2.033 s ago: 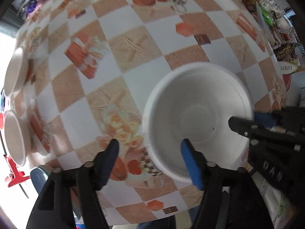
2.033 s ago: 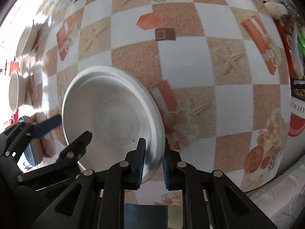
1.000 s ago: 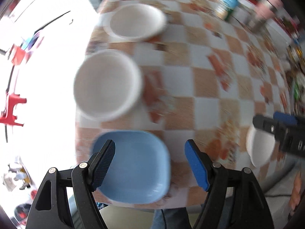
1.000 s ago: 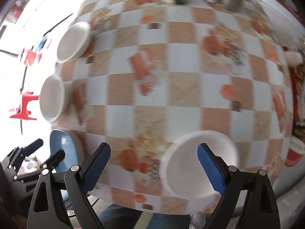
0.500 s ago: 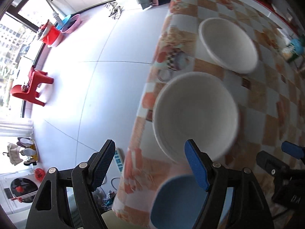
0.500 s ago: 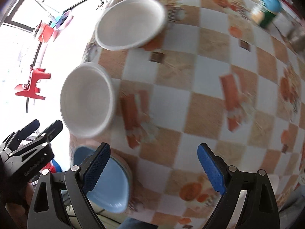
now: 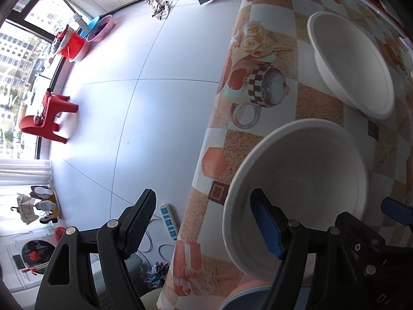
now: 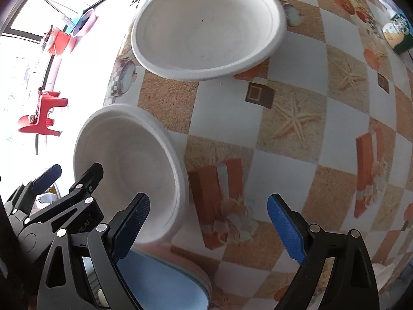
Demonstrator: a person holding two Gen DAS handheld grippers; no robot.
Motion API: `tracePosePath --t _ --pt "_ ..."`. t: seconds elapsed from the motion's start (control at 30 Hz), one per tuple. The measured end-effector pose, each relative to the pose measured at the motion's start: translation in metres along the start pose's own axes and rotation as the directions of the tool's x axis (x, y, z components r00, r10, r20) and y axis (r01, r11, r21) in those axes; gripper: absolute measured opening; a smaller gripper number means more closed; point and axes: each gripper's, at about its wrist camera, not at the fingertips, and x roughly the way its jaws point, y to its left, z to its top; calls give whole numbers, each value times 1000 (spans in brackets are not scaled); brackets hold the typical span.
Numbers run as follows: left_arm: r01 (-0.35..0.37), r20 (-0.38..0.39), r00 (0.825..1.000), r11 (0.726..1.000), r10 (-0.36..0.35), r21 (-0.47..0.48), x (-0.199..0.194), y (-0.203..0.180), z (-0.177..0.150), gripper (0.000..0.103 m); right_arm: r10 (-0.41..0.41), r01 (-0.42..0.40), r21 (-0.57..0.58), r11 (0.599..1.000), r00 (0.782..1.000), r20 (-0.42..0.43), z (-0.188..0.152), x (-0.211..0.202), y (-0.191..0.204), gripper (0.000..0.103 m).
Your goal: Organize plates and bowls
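While left claw point(image 7: 206, 222) gapes astride bowl point(image 7: 299, 178) rim (possibly touching), right claw point(image 8: 209, 226) wide, empty.

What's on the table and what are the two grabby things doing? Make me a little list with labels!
near white bowl: at the table edge, between the left gripper's jaws, not pinched
far white bowl: farther along the same edge
blue plate: at the near edge, beside the near bowl
table: checkered cloth with starfish pictures
left gripper: open
right gripper: open, holding nothing
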Motion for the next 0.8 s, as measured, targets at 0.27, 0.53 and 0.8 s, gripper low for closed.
tracePosePath --t 0.27,0.53,0.8 --pt "49 -38 998 999 -49 -17 14 -1 0 60 11 -11 11 1000 1000 -7 0 12 2 65" --pt "100 -45 994 994 -98 50 5 -26 -5 28 119 -118 15 993 993 -28 -3 17 3 15" --pt "128 -67 991 982 -119 136 -9 -74 -32 28 65 -64 15 998 997 -32 -21 5 -29 15"
